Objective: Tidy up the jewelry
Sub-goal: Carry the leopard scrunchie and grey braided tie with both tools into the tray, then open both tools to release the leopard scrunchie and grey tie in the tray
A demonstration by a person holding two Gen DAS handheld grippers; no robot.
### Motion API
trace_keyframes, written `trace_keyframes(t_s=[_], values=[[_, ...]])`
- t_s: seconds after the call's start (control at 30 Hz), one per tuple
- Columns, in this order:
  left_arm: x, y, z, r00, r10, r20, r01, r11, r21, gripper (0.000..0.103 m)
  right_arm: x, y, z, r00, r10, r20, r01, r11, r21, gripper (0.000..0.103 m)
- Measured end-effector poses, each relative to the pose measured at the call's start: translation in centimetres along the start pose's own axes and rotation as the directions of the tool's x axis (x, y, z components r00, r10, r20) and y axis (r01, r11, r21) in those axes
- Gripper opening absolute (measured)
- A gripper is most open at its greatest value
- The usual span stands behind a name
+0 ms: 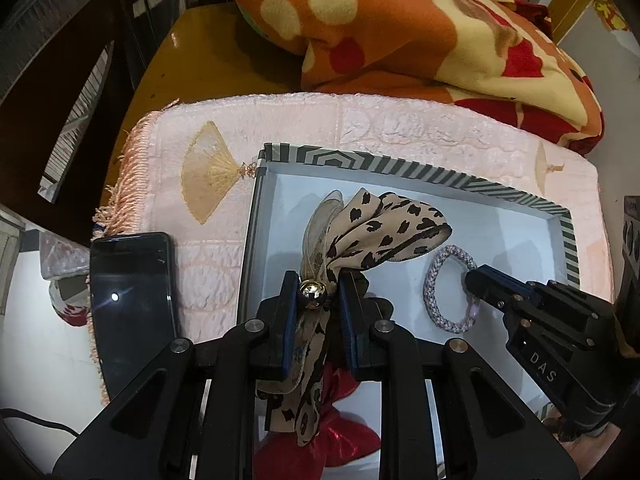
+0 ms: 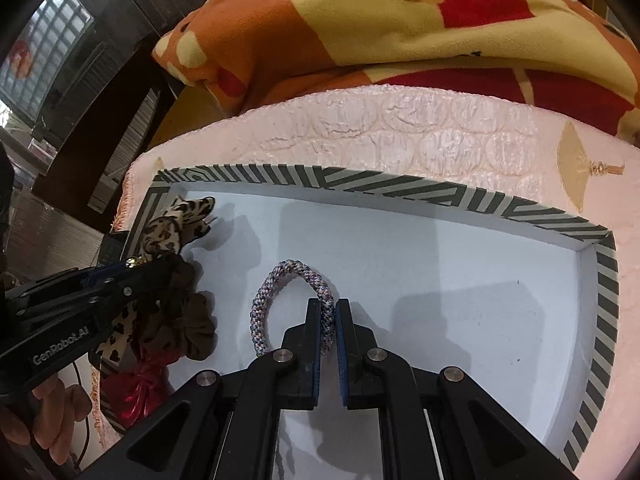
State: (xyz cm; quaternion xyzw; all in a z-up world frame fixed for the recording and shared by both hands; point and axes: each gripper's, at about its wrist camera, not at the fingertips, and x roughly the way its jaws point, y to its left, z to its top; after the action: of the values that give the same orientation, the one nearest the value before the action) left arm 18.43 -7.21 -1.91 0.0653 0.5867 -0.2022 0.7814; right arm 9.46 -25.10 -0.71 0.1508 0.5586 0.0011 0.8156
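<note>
Both grippers are down over the striped-rimmed box [image 2: 400,190], which sits on a pale pink quilted mat [image 1: 360,120], and each is carrying something into it. The left gripper [image 1: 318,292] is clamped on a leopard-print ribbon scrunchie [image 1: 384,226] at its gold bead [image 1: 313,294]; the ribbon tails fan out over the box's white floor while the brown ruffle hangs at the near left side. The right gripper [image 2: 329,316] is pinched fully closed on one side of a woven pastel hair tie [image 2: 294,276], whose loop lies against the floor towards the middle of the box.

This looks like the placing step: both pieces have arrived in the box but neither is let go. Next each pair of jaws needs to part so its piece settles flat, and then lift straight up so the ribbon or the loop does not snag and get dragged back out. A red shiny scrunchie [image 2: 138,396] sits at the near left corner.
</note>
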Motion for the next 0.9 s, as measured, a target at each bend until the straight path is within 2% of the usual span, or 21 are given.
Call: trace_keyframes(t_s=[0.27, 0.33, 0.43, 0.47, 0.5, 0.73, 0.9], values=[[0.3, -0.3, 0.4, 1.000, -0.005, 0.007, 0.005, 1.000, -0.006, 0.021, -0.2, -0.9, 0.1, 1.000, 0.024, -0.004, -0.024, 0.999, 0.040, 0.006], [0.0, -0.3, 0.4, 1.000, -0.007, 0.010, 0.007, 1.000, -0.008, 0.025, -0.9, -1.1, -0.1, 1.000, 0.023, 0.004, -0.023, 0.999, 0.041, 0.007], [-0.4, -0.3, 0.2, 1.000, -0.011, 0.013, 0.011, 1.000, -0.013, 0.032, -1.9, -1.1, -0.4, 0.999, 0.024, 0.022, -0.026, 0.998, 0.050, 0.019], [-0.7, -0.4, 0.1, 1.000, -0.018, 0.014, 0.018, 1.000, -0.016, 0.034, -2.3, -1.1, -0.5, 0.999, 0.023, 0.030, -0.024, 0.998, 0.052, 0.026], [-1.0, -0.5, 0.1, 1.000, -0.022, 0.018, 0.022, 1.000, -0.018, 0.037, -2.7, -1.0, -0.6, 0.999, 0.024, 0.036, -0.026, 0.998, 0.054, 0.027], [-3.1, -1.3, -0.9, 0.998, -0.012, 0.062, 0.012, 1.000, 0.001, 0.044, -5.9, -1.0, -2.0, 0.996, 0.051, 0.070, -0.056, 0.996, 0.065, 0.028], [-4.8, -2.0, -2.2, 0.996, 0.002, 0.088, -0.003, 1.000, 0.012, 0.044, -8.8, -0.7, -3.7, 0.992, 0.072, 0.105, -0.079, 0.995, 0.064, 0.037]])
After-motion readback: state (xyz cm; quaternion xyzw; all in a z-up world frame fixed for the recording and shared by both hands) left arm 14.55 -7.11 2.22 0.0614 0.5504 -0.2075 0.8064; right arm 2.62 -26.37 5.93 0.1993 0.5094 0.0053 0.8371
